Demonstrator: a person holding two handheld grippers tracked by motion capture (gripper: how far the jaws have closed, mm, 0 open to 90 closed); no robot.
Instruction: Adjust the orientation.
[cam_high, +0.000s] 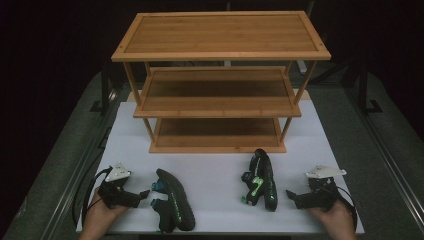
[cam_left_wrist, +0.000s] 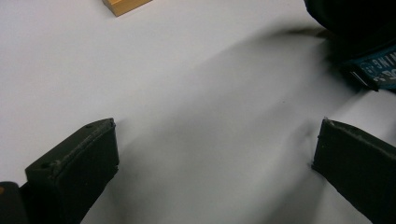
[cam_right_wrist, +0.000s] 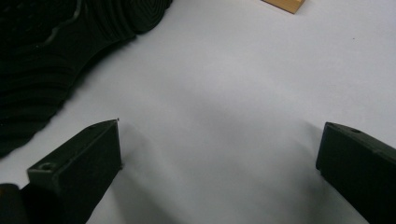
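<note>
From the high view, there's a three-tier wooden shelf rack standing at the back of a white worktop, all three shelves bare. In front of it lie two black shoes on their sides. The left shoe has teal bits on it and sits just beside the left gripper, whose jaws point right at it with a small gap between them and the shoe. The right shoe has green and white accents and lies near the right gripper, a bit apart from its jaws. A hand holds each gripper at the bottom edge of the worktop: left hand and right hand. Both grippers have a pale three-cornered plate on top and a cable trailing off.

Left gripper view: the jaws are spread wide, nothing between them, just bare white worktop. The left shoe pokes in at the top right, with a teal tag with white lettering. A corner of the shelf rack shows at the top.

Right gripper view: same deal, jaws wide apart and holding nothing over the worktop. The ridged black sole of the right shoe takes up the top left, and a corner of the shelf rack peeks in at the top.
</note>
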